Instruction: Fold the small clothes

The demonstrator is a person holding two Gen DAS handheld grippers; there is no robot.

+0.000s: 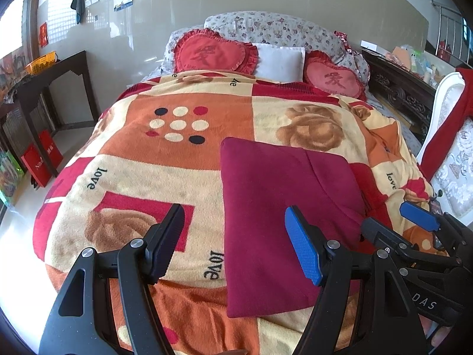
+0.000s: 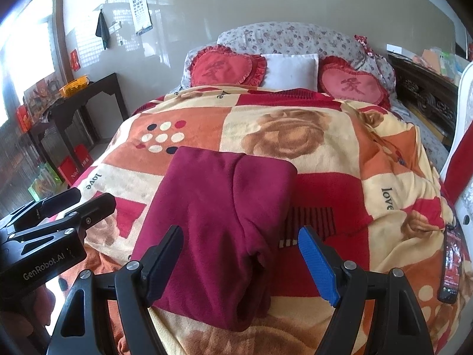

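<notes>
A maroon fleece garment (image 1: 283,216), folded into a thick rectangle, is laid flat on the patterned blanket (image 1: 147,177) that covers the bed. In the right wrist view the garment (image 2: 212,216) is seen directly ahead of the right gripper (image 2: 241,263), its near edge lying between and below the two fingers; a seam or fold line is seen running lengthwise down it. The right gripper's jaws are spread wide and nothing is held between them. In the left wrist view the garment lies ahead and toward the blue-padded finger of the left gripper (image 1: 235,242), whose jaws are likewise spread wide with nothing between them. The right gripper (image 1: 414,224) is seen just beside the left one, over the garment's far side edge, and the left gripper (image 2: 65,204) is seen at the left margin of the right wrist view.

Beyond the garment, well ahead of both grippers, two red heart-shaped cushions (image 1: 212,51) and a white pillow (image 1: 280,60) are propped against floral bedding (image 1: 275,26). A smartphone (image 2: 450,263) lies on the blanket to the right of the right gripper. A dark wooden side table (image 1: 56,74) with a yellow basket (image 1: 41,62) on it stands far to the left, with red paper bags (image 1: 41,156) on the floor below it.
</notes>
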